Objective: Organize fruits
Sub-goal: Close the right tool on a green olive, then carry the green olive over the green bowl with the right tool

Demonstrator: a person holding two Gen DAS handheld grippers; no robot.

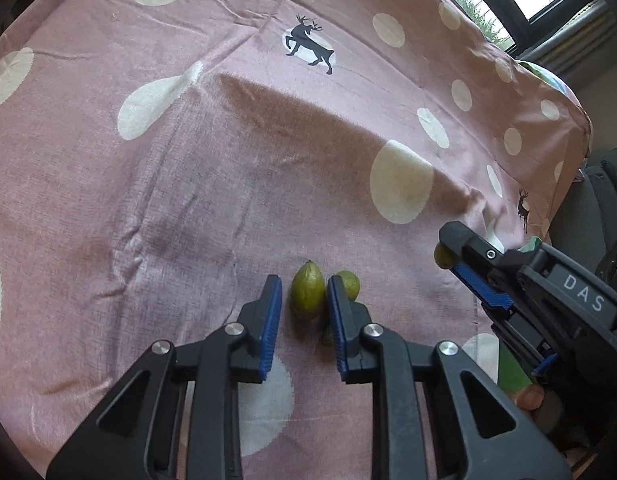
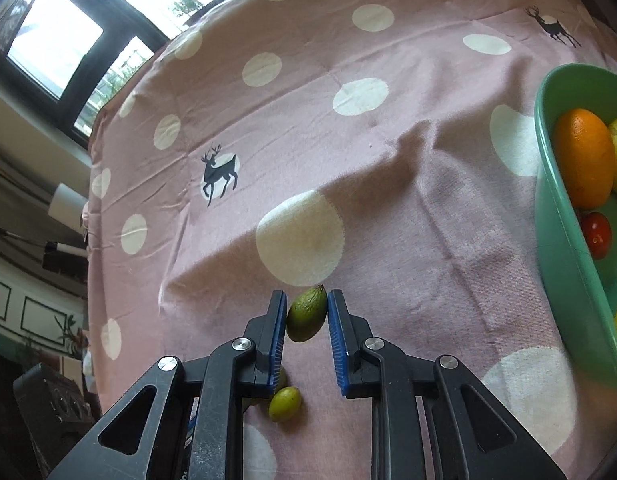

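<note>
Left gripper (image 1: 304, 300): fingers (image 1: 271, 312) parted, blue pads facing inward, tips lowered close to the cloth, one to each side of a green fruit (image 1: 306, 295), not pressing it.
Right gripper (image 2: 307, 312): fingers (image 2: 337, 332) closed against a second green fruit (image 2: 306, 314) at the tips, held raised above the cloth.

My left gripper (image 1: 304, 300) has bare pink cloth (image 1: 148, 208) ahead and toward the upper left of its frame. My right gripper (image 1: 460, 264) crowds the right edge there. In the right wrist view, the green tub (image 2: 564, 264) walls the right side, and a small green fruit (image 2: 285, 403) lies low at centre.
</note>
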